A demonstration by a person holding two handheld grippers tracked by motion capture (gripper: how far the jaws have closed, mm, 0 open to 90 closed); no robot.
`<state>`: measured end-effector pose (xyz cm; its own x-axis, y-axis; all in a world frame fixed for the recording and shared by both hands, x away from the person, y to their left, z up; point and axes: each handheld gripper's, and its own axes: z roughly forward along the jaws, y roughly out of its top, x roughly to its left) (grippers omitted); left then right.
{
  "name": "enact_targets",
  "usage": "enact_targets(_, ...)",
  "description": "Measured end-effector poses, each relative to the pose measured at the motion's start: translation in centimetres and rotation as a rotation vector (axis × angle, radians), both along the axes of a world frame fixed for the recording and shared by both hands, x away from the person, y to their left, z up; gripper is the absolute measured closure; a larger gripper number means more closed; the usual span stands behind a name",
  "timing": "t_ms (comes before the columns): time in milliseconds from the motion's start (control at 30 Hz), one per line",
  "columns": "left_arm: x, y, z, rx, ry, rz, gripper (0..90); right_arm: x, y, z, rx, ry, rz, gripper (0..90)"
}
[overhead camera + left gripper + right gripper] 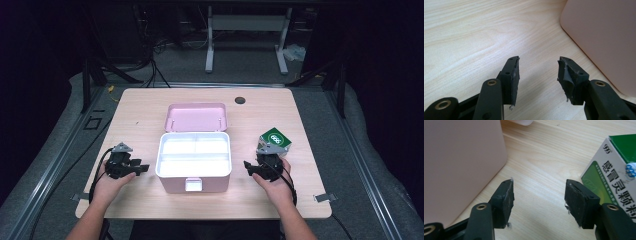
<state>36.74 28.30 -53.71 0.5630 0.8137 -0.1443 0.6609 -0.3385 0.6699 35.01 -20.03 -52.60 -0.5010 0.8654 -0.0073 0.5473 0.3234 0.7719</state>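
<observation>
- Flanking the open pink case [194,172], we keep both grippers ready.
- Left gripper [538,75] gapes empty.
- Right gripper [538,202], parted and empty, sits beside the medicine box [614,167] for pickup.

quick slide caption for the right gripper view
Right gripper, jaws open over bare wood, between the pink box and a green-and-white medicine carton.

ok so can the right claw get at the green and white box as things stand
Probably yes. The right claw stands open with bare table between its jaws, and the green and white box sits just beside its outer jaw, untouched. Nothing lies between them; the pink case is on the other side.
</observation>
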Motion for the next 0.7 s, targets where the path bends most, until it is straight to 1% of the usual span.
enact_targets(133, -0.01, 0.16, 0.11, -0.010, -0.002, 0.001, 51.6, 0.12, -0.31, -0.24, -0.014, -0.007, -0.003, 39.9)
enact_targets(200, -0.06, 0.23, 0.12, -0.019, 0.000, 0.002, 51.6, 0.26, -0.47, -0.46, -0.016, 0.013, 0.014, 39.9)
enact_targets(267, -0.08, 0.23, 0.10, -0.019, 0.003, 0.000, 51.6, 0.27, -0.41, -0.51, -0.023, 0.009, 0.007, 39.9)
enact_targets(300, -0.22, 0.11, 0.04, -0.009, 0.009, -0.011, 51.6, 0.28, -0.23, -0.58, -0.026, 0.004, 0.007, 39.9)
enact_targets(333, -0.22, 0.11, 0.04, -0.009, 0.009, -0.011, 51.6, 0.28, -0.23, -0.58, -0.026, 0.004, 0.007, 39.9)
enact_targets(367, -0.37, -0.10, -0.04, 0.008, 0.010, -0.022, 51.5, 0.33, 0.02, -0.59, -0.024, 0.012, 0.013, 40.0)
enact_targets(400, -0.37, -0.10, -0.04, 0.008, 0.010, -0.022, 51.1, 0.33, 0.02, -0.59, -0.024, 0.012, 0.013, 40.0)
enact_targets(433, -0.52, -0.24, -0.02, 0.021, 0.005, -0.029, 50.2, 0.28, 0.17, -0.66, -0.024, 0.007, 0.014, 39.9)
enact_targets(533, -0.64, -0.32, 0.03, 0.027, 0.000, -0.031, 50.1, 0.20, 0.20, -0.70, -0.022, 0.016, 0.012, 39.7)
enact_targets(567, -0.67, -0.34, 0.05, 0.028, 0.002, -0.035, 50.1, 0.19, 0.20, -0.70, -0.025, 0.019, 0.009, 38.1)
enact_targets(600, -0.67, -0.37, 0.04, 0.030, 0.003, -0.040, 49.8, 0.23, 0.22, -0.76, -0.023, 0.035, -0.005, 35.8)
enact_targets(633, -0.69, -0.45, 0.00, 0.038, 0.006, -0.044, 49.9, 0.25, 0.22, -0.77, -0.023, 0.042, -0.008, 35.8)
enact_targets(700, -0.64, -0.53, -0.06, 0.039, 0.013, -0.043, 49.8, 0.25, 0.29, -0.79, -0.025, 0.042, -0.009, 35.9)
